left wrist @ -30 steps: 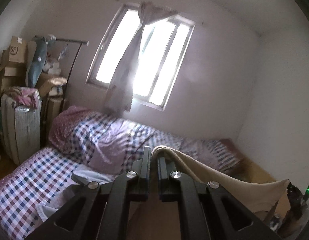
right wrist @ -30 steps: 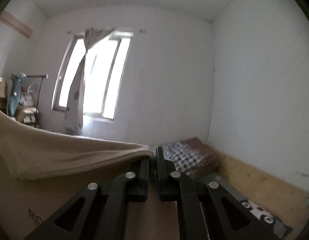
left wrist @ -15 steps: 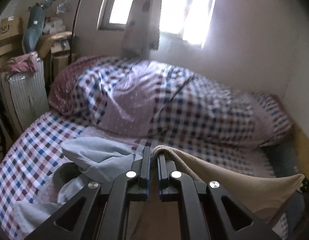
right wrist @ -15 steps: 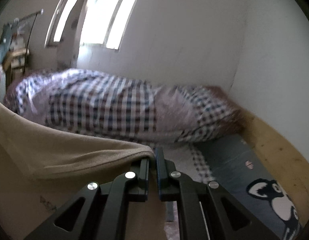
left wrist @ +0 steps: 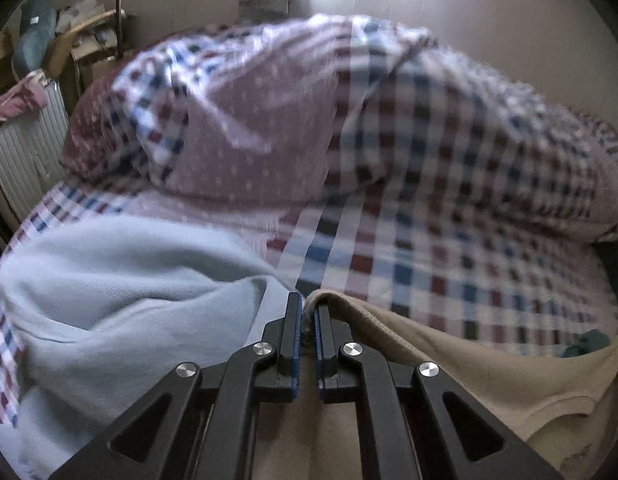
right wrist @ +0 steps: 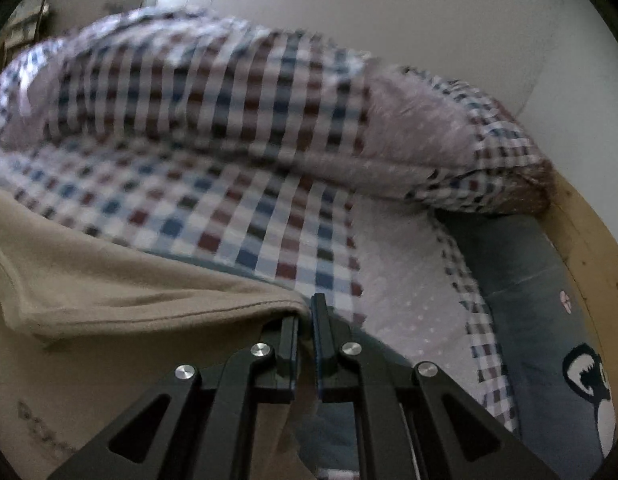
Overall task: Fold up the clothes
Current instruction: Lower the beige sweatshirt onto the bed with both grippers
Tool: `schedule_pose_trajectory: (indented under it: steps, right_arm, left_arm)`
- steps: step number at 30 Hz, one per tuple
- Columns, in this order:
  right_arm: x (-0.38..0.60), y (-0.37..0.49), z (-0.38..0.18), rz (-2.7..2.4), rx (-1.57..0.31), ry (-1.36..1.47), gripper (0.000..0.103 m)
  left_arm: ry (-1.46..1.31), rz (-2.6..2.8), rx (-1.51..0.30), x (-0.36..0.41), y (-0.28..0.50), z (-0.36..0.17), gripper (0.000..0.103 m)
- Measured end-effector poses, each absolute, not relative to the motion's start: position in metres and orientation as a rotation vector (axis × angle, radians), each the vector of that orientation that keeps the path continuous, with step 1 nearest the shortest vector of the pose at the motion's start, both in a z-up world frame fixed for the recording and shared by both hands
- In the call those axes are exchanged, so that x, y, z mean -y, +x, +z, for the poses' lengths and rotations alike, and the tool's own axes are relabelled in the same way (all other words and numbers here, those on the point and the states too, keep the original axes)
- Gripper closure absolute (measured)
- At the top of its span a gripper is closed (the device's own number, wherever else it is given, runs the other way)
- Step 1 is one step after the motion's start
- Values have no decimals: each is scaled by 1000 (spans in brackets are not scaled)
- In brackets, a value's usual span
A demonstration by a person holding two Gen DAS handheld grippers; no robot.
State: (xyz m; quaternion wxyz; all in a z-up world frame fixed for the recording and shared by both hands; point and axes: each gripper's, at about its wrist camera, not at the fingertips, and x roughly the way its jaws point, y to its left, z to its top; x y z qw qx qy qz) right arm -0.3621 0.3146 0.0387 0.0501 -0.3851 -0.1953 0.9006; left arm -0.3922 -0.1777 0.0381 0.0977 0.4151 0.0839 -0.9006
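Observation:
A beige garment (left wrist: 489, 368) is stretched between my two grippers just above the checked bed sheet (left wrist: 449, 264). My left gripper (left wrist: 307, 312) is shut on its left corner, with the cloth running off to the right. My right gripper (right wrist: 305, 312) is shut on the other corner, with the beige garment (right wrist: 109, 280) spreading left and hanging below. A light blue garment (left wrist: 121, 292) lies crumpled on the bed just left of my left gripper.
A bunched checked duvet (left wrist: 349, 112) lies across the far side of the bed, also in the right wrist view (right wrist: 229, 100). A white radiator (left wrist: 25, 160) and clutter stand at the left. A grey panda-print sheet (right wrist: 549, 340) and wooden bed edge (right wrist: 589, 248) are at the right.
Both grippers have swung down from facing the window and wall toward the bed, carrying the beige garment low over the sheet. Both stay shut on it.

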Motion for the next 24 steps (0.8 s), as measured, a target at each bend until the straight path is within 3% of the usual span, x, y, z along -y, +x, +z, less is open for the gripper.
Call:
schedule_pose_trajectory:
  steps: [6,9,11,14,16,18,21,24]
  right_arm:
    - [-308,-388,-17,2684,682,-1290,98]
    - [-308,-389,-29,2665,694,-1331,89]
    - [-310,-385,-28,2652,680,-1332,69]
    - [-317,-374,-14,2674,633,-1333,44]
    - [-320,-362,0,2694,632,-1322,40]
    - [-321,-348,13,2717,635,-1314,37]
    - [-315,-326,31,2765,620,-1305,36]
    - [-297,-300,46,2925,533,-1332,36]
  left_arm:
    - [1288,-2620,-157,173,-404,-2,98]
    - [1295,-2634,-170,173,-403,-6,97]
    - [1299,-2659,-205,175,-400,-2,95]
    - [1310,-2722,-264,177,-390,9,75]
    - [1305,-2778,-287,177,-379,19,50]
    - [1279,-2819,-273,177,-365,32,34]
    - [1210,-2875,-240,173,-342,51,26]
    - [1133,-2963,-240,162,-318,70,25]
